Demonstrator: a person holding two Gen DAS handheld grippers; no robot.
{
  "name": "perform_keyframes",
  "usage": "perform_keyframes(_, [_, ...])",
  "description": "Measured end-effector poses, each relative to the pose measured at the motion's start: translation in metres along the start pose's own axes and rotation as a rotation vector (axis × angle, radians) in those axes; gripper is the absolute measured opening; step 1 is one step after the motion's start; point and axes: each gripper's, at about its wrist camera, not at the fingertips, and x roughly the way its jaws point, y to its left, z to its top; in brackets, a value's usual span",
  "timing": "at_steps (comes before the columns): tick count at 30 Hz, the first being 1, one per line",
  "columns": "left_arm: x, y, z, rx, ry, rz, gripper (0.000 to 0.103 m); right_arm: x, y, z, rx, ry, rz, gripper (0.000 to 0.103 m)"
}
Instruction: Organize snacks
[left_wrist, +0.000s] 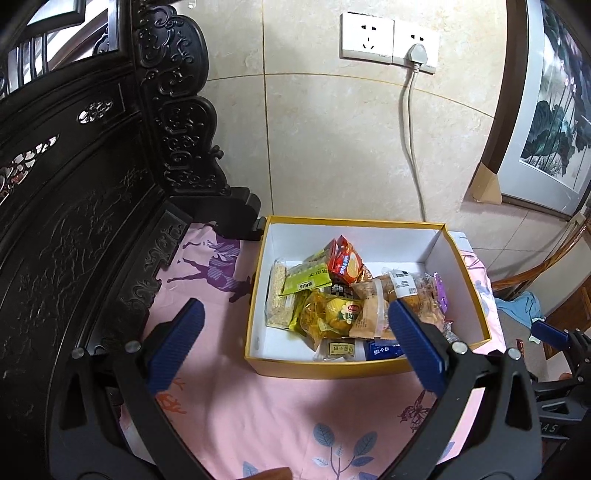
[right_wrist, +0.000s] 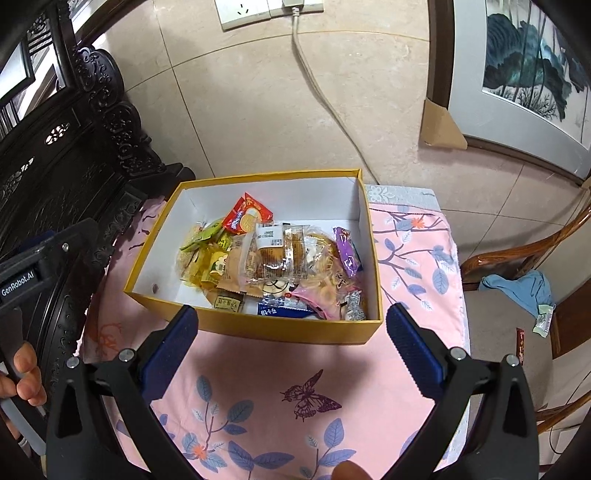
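Observation:
A yellow box (left_wrist: 321, 367) with a white inside sits on a pink floral cloth (left_wrist: 258, 417); it also shows in the right wrist view (right_wrist: 288, 330). It holds several wrapped snacks: a red biscuit pack (left_wrist: 345, 260), a yellow pack (left_wrist: 328, 314), a clear bread pack (right_wrist: 280, 254) and a purple pack (right_wrist: 345, 251). My left gripper (left_wrist: 295, 347) is open and empty, just in front of the box's near wall. My right gripper (right_wrist: 291, 347) is open and empty, above the cloth before the box.
Dark carved wooden furniture (left_wrist: 74, 206) stands close on the left. A tiled wall with sockets and a plugged cord (left_wrist: 410, 122) is behind. A framed painting (right_wrist: 524, 74) leans at the right. A wooden chair with blue cloth (right_wrist: 517, 286) is at the right.

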Motion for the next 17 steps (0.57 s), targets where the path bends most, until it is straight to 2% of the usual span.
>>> perform_keyframes(8, [-0.0027, 0.0014, 0.0010, -0.002, -0.024, -0.014, 0.101, -0.0009, 0.0030, 0.0013, -0.012, -0.006, -0.005, 0.102])
perform_keyframes(17, [-0.0023, 0.0037, 0.0007, 0.017, -0.022, 0.008, 0.101, 0.0002, 0.0035, 0.0027, -0.020, -0.002, -0.008, 0.102])
